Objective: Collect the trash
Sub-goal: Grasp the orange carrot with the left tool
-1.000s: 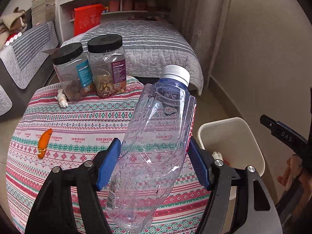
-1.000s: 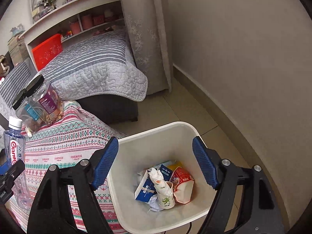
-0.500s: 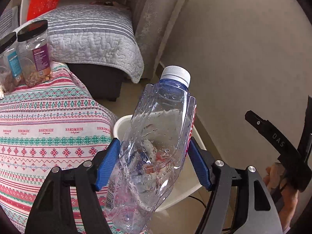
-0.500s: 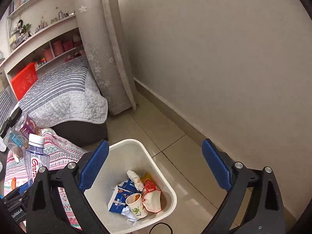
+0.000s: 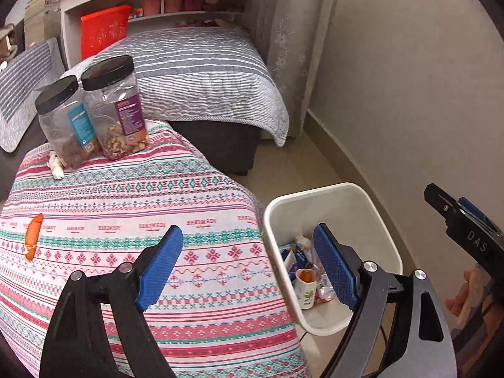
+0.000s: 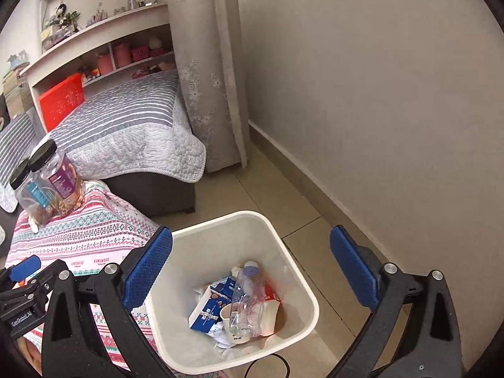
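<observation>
A white trash bin stands on the floor beside the table; it also shows in the left wrist view. A clear plastic bottle lies in it on top of a paper cup, cartons and crumpled paper. My left gripper is open and empty, over the table edge next to the bin. My right gripper is open and empty above the bin. An orange peel and a small whitish scrap lie on the patterned tablecloth.
Two black-lidded snack jars stand at the table's far edge. A dark sofa with a grey striped cover is behind the table. A curtain and the wall close the right side. A cable runs by the bin's base.
My left gripper opened and let the bottle go; the bottle now lies in the bin. The left gripper swung back toward the table. The right gripper stays open over the bin.
</observation>
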Tool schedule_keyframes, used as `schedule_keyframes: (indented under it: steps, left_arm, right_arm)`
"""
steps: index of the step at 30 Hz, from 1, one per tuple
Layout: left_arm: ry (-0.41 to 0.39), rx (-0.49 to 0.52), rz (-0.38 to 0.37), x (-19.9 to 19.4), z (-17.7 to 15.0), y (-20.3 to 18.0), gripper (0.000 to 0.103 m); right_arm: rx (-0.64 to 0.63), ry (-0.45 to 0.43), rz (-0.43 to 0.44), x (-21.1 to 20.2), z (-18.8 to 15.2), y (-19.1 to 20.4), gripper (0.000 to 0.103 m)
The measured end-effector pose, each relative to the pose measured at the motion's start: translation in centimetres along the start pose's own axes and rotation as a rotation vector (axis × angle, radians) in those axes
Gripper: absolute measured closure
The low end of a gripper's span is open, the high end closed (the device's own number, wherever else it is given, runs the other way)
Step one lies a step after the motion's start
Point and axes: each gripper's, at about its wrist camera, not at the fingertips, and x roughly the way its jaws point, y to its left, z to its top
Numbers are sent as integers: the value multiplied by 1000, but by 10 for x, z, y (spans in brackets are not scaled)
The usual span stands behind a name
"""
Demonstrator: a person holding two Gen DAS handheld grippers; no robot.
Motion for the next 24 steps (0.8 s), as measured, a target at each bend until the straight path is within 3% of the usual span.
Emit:
schedule_keyframes:
  steps: [4,8,14,21,24]
  left_arm:
    - [63,13,154,9,-11,54,20]
    - [113,-78,259,18,-24,133,20]
    - [106,-220,437,19,-32,245,21]
    - [150,-341,447,50,-42,315,26]
    - [177,-344,437,66,-48,326,40]
  right_arm:
    - [-91,20,40,3,-10,42,7]
    - [-171,41,73,6,-19,80,7]
    - [-264,85,113,17,-34,130,7]
    - [-381,115,117,26,-53,172,7]
    - [-403,127,127,30,-58,184,7]
